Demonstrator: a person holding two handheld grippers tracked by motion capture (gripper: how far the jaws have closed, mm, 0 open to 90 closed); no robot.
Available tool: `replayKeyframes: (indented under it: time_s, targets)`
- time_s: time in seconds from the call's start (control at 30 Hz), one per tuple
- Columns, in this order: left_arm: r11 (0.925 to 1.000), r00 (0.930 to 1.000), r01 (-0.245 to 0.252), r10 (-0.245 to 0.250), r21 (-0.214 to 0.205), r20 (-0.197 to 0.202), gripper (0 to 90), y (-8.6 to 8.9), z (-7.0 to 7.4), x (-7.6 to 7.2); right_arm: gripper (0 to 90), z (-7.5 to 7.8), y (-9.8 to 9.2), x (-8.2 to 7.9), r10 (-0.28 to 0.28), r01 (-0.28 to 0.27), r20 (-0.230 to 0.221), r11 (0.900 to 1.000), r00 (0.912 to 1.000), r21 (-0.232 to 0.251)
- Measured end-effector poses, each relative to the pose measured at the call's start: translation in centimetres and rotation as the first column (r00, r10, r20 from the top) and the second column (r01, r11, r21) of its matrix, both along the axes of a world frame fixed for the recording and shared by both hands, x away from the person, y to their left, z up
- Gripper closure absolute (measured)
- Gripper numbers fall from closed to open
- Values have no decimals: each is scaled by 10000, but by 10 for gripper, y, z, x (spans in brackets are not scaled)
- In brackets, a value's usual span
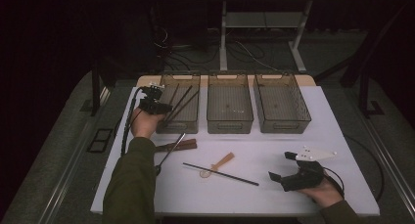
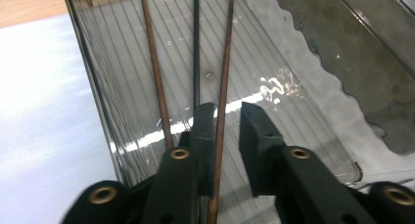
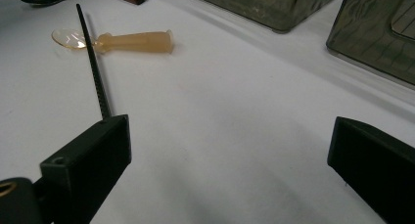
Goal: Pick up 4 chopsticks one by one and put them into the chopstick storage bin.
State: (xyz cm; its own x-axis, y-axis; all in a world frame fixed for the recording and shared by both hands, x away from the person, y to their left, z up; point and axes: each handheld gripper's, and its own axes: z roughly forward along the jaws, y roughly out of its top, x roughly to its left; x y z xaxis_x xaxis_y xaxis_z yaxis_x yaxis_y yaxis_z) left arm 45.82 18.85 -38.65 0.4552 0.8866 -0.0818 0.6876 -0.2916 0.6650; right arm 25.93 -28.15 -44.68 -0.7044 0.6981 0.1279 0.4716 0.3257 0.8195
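Smoky plastic bins: left bin (image 1: 180,117) holds three chopsticks; middle bin (image 1: 229,117) and right bin (image 1: 282,117) bare. Left gripper (image 2: 227,119) there, jaws slack around brown chopstick (image 2: 223,94). Right gripper (image 1: 282,166) wide, near right.

Dim room, dark surroundings; glare streaks on bin (image 2: 274,87) floor; near jaws soft-focus; faint shadows.

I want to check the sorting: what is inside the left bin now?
The left bin holds three thin sticks: two brown sticks and one black stick. The left gripper, jaws slightly apart, covers their near ends, so the bin floor there cannot be seen.
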Motion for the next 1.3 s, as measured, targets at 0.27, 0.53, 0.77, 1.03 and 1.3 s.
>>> replayKeyframes:
  time_s: [0.27,0.53,0.77,1.03,1.3]
  targets:
    - [9884,9890,1335,-1282,-720,741,514,-7,16,-20,21,0,0,0,-27,27,-27,10000,10000,0]
    - [9562,9571,2796,-2706,-860,1033,425,-14,22,-51,22,0,1,-1,-12,12,-34,10000,10000,-15]
    - [9266,9281,3650,-3544,-907,1144,406,-20,9,-84,22,0,1,-1,-11,10,-32,10000,10000,-24]
    - [8872,8879,4573,-4515,-618,886,410,-31,-7,-115,22,0,1,-1,1,-1,-21,10000,10000,-18]
    - [8604,8586,5086,-5041,-318,939,447,-35,-22,-144,22,1,2,-2,57,-57,22,10000,10000,-36]
